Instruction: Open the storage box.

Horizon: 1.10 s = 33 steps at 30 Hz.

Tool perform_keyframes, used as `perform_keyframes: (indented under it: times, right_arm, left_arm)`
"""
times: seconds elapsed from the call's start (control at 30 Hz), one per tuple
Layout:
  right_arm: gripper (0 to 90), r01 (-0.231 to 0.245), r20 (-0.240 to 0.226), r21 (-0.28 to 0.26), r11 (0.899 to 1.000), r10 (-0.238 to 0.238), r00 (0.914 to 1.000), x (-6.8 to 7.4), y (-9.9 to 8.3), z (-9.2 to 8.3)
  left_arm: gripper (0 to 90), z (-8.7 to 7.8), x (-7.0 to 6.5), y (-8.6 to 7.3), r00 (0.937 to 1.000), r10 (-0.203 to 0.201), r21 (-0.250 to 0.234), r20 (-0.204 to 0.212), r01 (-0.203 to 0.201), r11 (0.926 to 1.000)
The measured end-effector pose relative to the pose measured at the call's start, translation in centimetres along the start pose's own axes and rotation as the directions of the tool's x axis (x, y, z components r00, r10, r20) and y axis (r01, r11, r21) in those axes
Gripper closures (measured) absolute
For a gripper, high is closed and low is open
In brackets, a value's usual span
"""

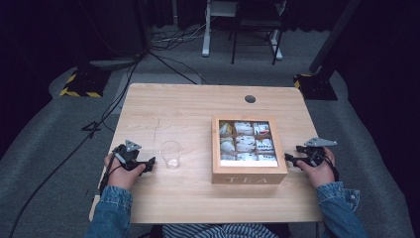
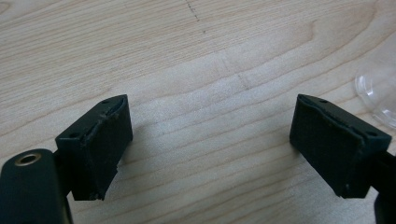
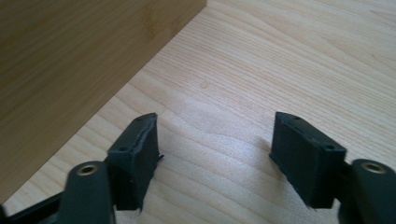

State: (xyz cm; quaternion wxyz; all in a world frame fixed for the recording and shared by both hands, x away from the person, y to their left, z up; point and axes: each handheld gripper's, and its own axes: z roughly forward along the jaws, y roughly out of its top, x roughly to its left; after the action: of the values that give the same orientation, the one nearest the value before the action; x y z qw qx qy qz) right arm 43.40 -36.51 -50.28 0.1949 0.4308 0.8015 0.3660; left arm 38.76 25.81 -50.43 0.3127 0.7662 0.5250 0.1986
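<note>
Dark room, grey floor, light wooden table mid-frame | tea box right of centre, lid off, sachets in compartments | clear cup left of centre | left gripper lower left, just beside cup, jaws apart, empty | right gripper lower right, beside box wall, jaws apart, empty

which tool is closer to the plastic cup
The left tool: the clear cup stands just beside it, while the right tool sits beyond the tea box.
</note>
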Motion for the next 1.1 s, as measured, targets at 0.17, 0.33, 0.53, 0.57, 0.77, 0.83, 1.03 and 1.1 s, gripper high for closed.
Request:
perform_keyframes:
  times: [0.17, 0.33, 0.53, 0.57, 0.77, 0.83, 1.03, 1.1]
  right_arm:
    - [33.9, -0.011, 0.011, -0.001, 1.000, 0.011, 0.9999, 0.1, -0.1, -0.2]
    - [33.7, -0.012, 0.020, 0.000, 1.000, 0.012, 0.9997, 0.1, -0.2, -0.2]
    - [33.7, -0.060, 0.015, 0.004, 0.998, 0.060, 0.9981, 0.1, -0.4, -0.7]
    - [33.5, -0.047, 0.010, 0.017, 0.999, 0.047, 0.9988, 0.1, -0.3, -1.2]
    - [33.8, -0.038, -0.002, 0.012, 0.999, 0.038, 0.9993, 0.5, 0.4, -2.2]
    - [34.3, -0.037, -0.008, 0.009, 0.999, 0.037, 0.9993, 0.7, 0.6, -2.6]
    - [34.4, -0.038, -0.051, -0.002, 0.999, 0.038, 0.9980, 1.6, 0.7, -3.8]
    - [34.3, -0.031, -0.061, -0.003, 1.000, 0.031, 0.9977, 1.9, 0.5, -4.3]
  left_arm:
    - [13.5, 0.0, 0.0, 0.0, 1.0000, -0.001, -0.001, 0.000, 0.001, 1.0000]
    - [13.5, 0.1, 0.0, 0.0, 1.0000, 0.000, -0.003, -0.001, 0.000, 1.0000]
    - [13.5, 0.1, 0.0, 0.0, 1.0000, 0.000, -0.003, 0.001, 0.000, 1.0000]
    - [13.5, 0.1, 0.0, 0.1, 1.0000, 0.001, -0.003, 0.002, -0.001, 1.0000]
    - [14.0, 0.1, 0.1, 0.1, 1.0000, 0.003, -0.004, 0.007, -0.003, 1.0000]
    - [13.9, 0.1, 0.1, 0.1, 1.0000, 0.004, -0.004, 0.006, -0.004, 1.0000]
    - [13.9, 0.1, 0.1, 0.1, 1.0000, 0.001, -0.001, 0.007, -0.001, 1.0000]
    - [13.9, 0.1, 0.1, 0.1, 1.0000, 0.001, -0.001, 0.007, -0.001, 1.0000]
